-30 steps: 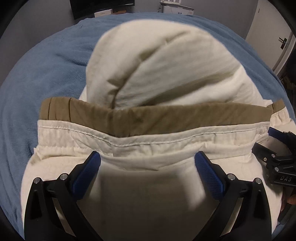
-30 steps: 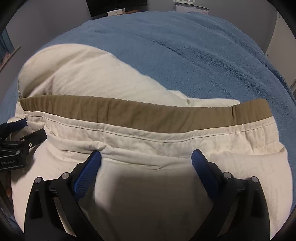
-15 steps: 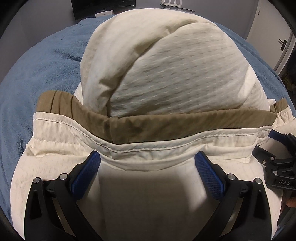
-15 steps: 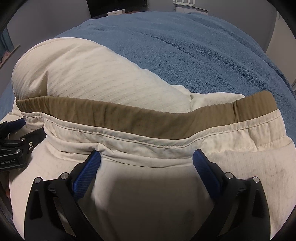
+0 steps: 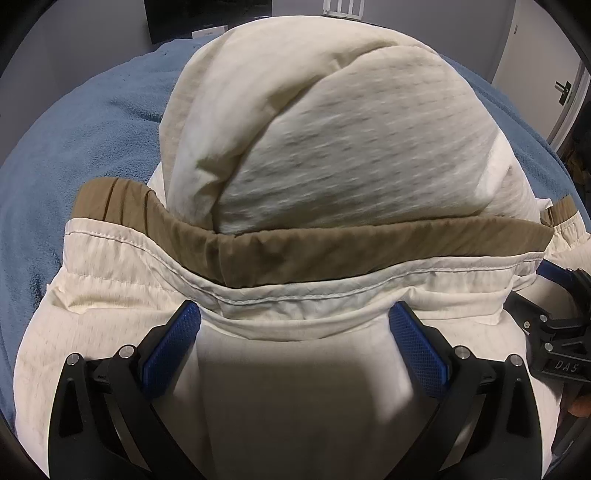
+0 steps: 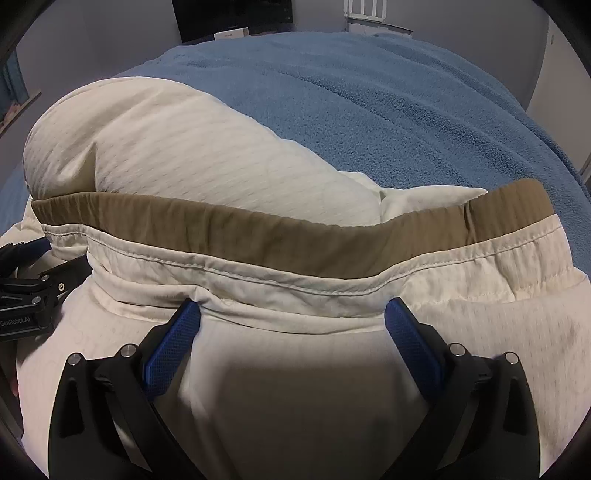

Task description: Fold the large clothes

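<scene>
One cream garment (image 5: 332,155) with a single tan waistband (image 5: 332,251) lies on a bed covered by one blue blanket (image 5: 92,129), and it fills most of both wrist views. Two tongs work on it, one in each of the person's hands. The left tongs (image 5: 295,321) stand with their two blue-padded fingers (image 5: 173,343) wide apart, the cream fabric just below the stitched hem lying between and under them, not pinched. The right tongs (image 6: 291,317) are likewise spread, their two blue pads (image 6: 173,339) resting against the cloth beneath the hem, with nothing clamped. In the left wrist view a rounded bulge of the garment rises beyond the waistband, and the other tool shows at the right edge, touching the cloth. In the right wrist view the same bulge (image 6: 166,147) sits to the left beyond the waistband (image 6: 295,236), the blanket (image 6: 406,110) stretches away to the right, and the left tool shows at the left edge. One dark screen (image 5: 207,18) stands against the far wall behind the bed, and a door handle (image 5: 563,88) shows at the right.
</scene>
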The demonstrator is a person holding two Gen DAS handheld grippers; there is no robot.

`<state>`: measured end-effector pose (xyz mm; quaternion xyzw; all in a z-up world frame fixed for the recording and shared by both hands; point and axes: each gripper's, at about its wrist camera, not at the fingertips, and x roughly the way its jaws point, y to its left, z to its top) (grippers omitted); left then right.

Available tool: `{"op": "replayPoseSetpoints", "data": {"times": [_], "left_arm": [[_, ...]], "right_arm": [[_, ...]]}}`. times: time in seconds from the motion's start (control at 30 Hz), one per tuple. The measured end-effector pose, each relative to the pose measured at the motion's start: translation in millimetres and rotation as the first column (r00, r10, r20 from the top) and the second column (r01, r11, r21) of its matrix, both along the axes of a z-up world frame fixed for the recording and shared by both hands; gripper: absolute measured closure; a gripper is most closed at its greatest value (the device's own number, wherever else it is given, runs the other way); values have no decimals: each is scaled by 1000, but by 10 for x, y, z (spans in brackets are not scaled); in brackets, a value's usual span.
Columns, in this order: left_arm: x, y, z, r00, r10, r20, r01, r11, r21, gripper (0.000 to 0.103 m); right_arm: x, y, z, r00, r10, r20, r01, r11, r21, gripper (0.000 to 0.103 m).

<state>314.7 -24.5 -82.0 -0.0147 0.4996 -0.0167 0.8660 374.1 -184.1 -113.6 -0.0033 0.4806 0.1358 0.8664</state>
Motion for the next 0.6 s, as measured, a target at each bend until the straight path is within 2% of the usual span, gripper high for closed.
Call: {"op": "replayPoseSetpoints", "data": {"times": [0.6], "left_arm": [[-272, -20, -115, 997, 4, 82, -3, 1000, -11, 5]], "right_arm": [[-201, -73, -39, 998, -7, 63, 5, 1000, 29, 7]]}}
